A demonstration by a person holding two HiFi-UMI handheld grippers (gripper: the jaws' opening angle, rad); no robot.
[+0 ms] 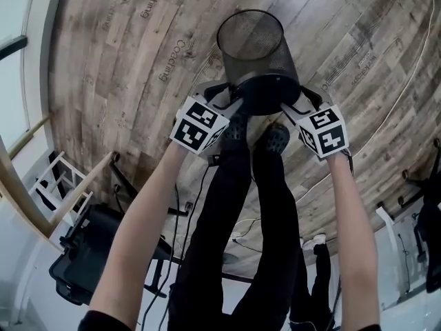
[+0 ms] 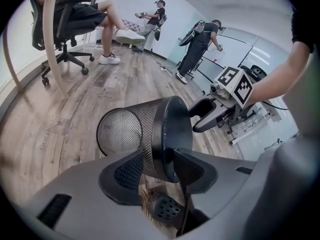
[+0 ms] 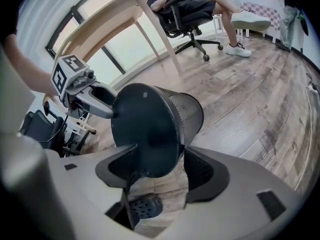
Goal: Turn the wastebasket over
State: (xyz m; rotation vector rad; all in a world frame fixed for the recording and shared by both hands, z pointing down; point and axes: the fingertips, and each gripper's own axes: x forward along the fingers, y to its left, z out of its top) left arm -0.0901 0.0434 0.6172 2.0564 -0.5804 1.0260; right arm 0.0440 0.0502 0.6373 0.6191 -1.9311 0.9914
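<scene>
Now, wastebasket (image 1: 256,47) base rim — clamped in both jaws.

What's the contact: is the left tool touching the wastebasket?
Touching. The left gripper view shows the left tool closed across the base rim of the wastebasket, one jaw against its mesh wall, the other against its solid bottom, no gap.

In my head view the wastebasket (image 1: 256,54) hides the tips of the left gripper (image 1: 226,96) and right gripper (image 1: 300,103). My shoe (image 2: 167,210) shows only partly between the jaws. The picture's top edge cuts off the seated person (image 3: 196,5).
</scene>
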